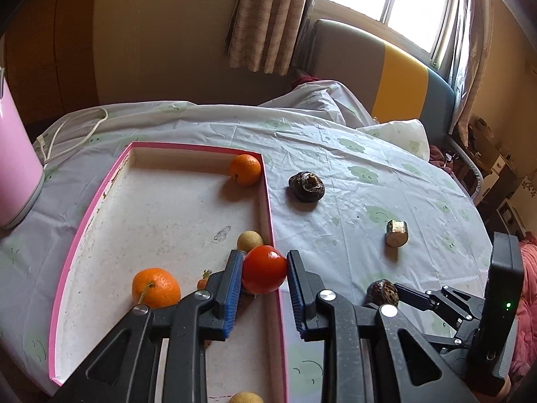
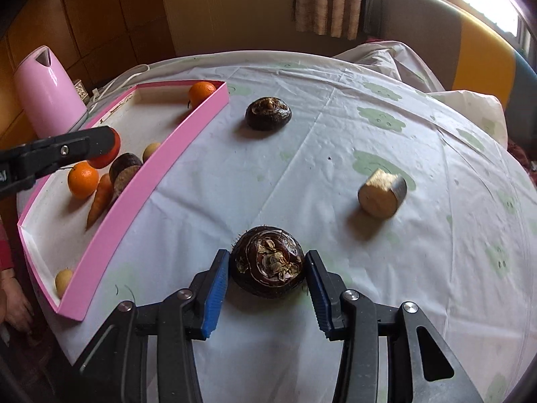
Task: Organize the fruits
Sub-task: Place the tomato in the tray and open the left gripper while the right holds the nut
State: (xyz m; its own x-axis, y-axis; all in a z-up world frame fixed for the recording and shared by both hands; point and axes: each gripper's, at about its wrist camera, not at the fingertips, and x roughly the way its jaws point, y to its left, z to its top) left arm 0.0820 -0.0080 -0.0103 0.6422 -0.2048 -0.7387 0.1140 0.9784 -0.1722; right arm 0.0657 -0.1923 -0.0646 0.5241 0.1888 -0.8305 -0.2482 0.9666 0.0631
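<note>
Left gripper (image 1: 264, 270) clenched a red tomato (image 1: 264, 269) over the pink tray (image 1: 100, 198). Right gripper (image 2: 267, 273) had its jaws around a dark root (image 2: 267, 262) on the bench (image 2: 369, 141), apparently gripping it.

A tray (image 2: 141, 181) lay on the left part of the desk (image 2: 302, 174), with a kettle (image 2: 47, 94) behind its far left corner. In the tray, one orange (image 2: 201, 91) sat in the far right corner and another orange (image 2: 83, 180) nearer the middle, a carrot (image 2: 100, 201) just right of it. A tomato (image 1: 264, 268) sat between the jaws of the left gripper (image 1: 265, 278), over the tray's right wall. Right of the tray, on the desk, one water chestnut (image 2: 267, 113) lay far back. A second water chestnut (image 2: 267, 262) lay nearer, between the jaws of the right gripper (image 2: 267, 277). A cut stub (image 2: 382, 193) lay farther right, between the two in depth.
</note>
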